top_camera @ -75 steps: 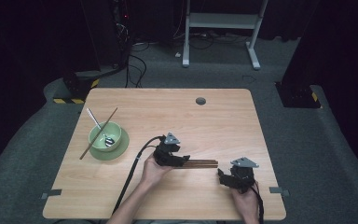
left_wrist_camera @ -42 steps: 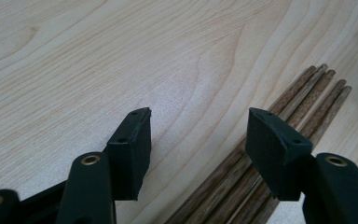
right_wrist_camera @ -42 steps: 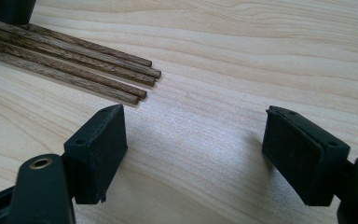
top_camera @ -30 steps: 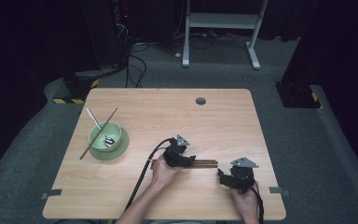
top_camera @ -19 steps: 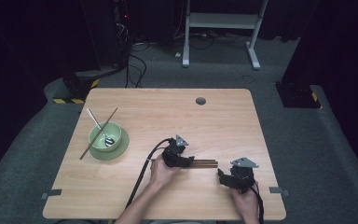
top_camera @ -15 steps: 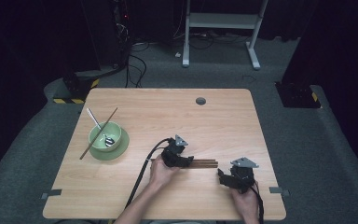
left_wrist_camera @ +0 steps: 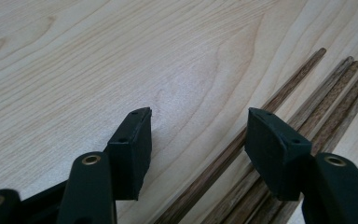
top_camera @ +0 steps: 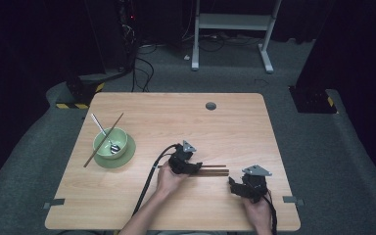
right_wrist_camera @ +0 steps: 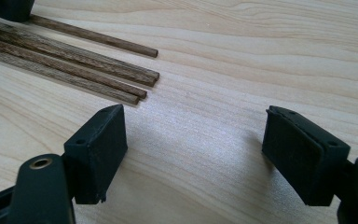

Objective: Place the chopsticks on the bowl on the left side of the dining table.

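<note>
Several dark wooden chopsticks (top_camera: 215,170) lie side by side on the light wood table (top_camera: 225,127), front of centre. My left gripper (top_camera: 197,167) rests over their left part. In the left gripper view it (left_wrist_camera: 199,116) is open, its jaws having just closed a little; one chopstick (left_wrist_camera: 279,93) runs between them untouched, while the others (left_wrist_camera: 340,93) pass under the right jaw. My right gripper (top_camera: 232,183) stands open just right of the chopsticks' ends (right_wrist_camera: 74,56), with bare table between its jaws (right_wrist_camera: 193,112).
A green bowl (top_camera: 110,142) on a green plate (top_camera: 127,155) sits at the left, holding a spoon (top_camera: 100,128), with one more chopstick (top_camera: 116,122) leaning across it. A round hole (top_camera: 210,105) is near the table's far edge. Cables trail off the front edge.
Between the earliest frame and one second ago my left gripper shifted slightly right along the chopsticks. Since then both hands have stayed put.
</note>
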Motion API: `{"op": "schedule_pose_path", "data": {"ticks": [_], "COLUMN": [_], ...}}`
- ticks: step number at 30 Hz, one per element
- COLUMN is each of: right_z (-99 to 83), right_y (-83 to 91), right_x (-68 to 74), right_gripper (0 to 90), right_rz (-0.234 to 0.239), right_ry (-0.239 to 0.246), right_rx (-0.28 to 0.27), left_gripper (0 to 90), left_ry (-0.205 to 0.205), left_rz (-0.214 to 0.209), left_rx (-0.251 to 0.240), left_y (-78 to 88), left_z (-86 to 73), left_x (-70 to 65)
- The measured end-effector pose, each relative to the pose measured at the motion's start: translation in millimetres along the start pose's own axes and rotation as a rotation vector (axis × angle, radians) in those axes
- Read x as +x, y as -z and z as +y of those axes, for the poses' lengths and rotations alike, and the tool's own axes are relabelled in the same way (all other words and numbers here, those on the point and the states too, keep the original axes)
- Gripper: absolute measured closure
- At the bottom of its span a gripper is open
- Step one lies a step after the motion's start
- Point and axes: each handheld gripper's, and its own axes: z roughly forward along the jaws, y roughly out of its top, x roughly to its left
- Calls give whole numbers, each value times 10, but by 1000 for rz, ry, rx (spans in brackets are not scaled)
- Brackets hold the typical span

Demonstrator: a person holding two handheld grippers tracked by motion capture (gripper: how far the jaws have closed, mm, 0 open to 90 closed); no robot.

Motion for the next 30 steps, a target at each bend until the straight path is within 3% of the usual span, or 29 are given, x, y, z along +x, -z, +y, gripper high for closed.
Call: {"op": "schedule_pose_path", "data": {"ticks": [10, 30], "right_z": [0, 0], "right_y": [0, 0], "right_x": [0, -1], "right_gripper": [216, 216], "right_rz": [0, 1], "right_ry": [0, 0], "right_rx": [0, 0], "left_gripper": [431, 554], "left_ry": [5, -7], "left_rz": [9, 13], "left_rx": [-1, 25], "left_y": [-3, 4], "left_z": [9, 49], "left_x": [49, 109]}}
